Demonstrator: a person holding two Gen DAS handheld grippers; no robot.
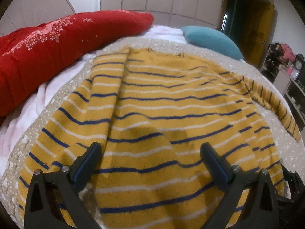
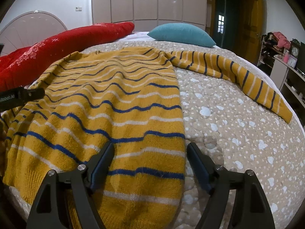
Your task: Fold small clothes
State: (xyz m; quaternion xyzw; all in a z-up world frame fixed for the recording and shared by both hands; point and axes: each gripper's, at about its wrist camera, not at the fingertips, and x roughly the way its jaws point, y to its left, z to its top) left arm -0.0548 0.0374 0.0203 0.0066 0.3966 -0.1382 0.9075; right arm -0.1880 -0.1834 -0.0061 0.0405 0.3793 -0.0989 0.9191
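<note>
A yellow sweater (image 1: 152, 99) with blue and white stripes lies spread on the bed, hem toward me. In the left wrist view its left sleeve (image 1: 106, 80) is folded over the body. In the right wrist view the other sleeve (image 2: 228, 72) stretches out to the right over the bedspread. My left gripper (image 1: 150, 148) stands open above the lower part of the sweater, pads apart and pressing nothing; it also shows as a black tip, the left gripper (image 2: 28, 94), at the left edge. My right gripper (image 2: 151, 146) is open over the sweater's right side edge near the hem, which lies between the fingers unpinched.
The beige dotted bedspread (image 2: 228, 133) covers the bed. A red quilt (image 1: 47, 43) lies along the left, a teal pillow (image 2: 181, 33) at the far end. A wardrobe (image 2: 148, 2), a doorway and cluttered shelves (image 2: 286, 57) stand beyond the bed.
</note>
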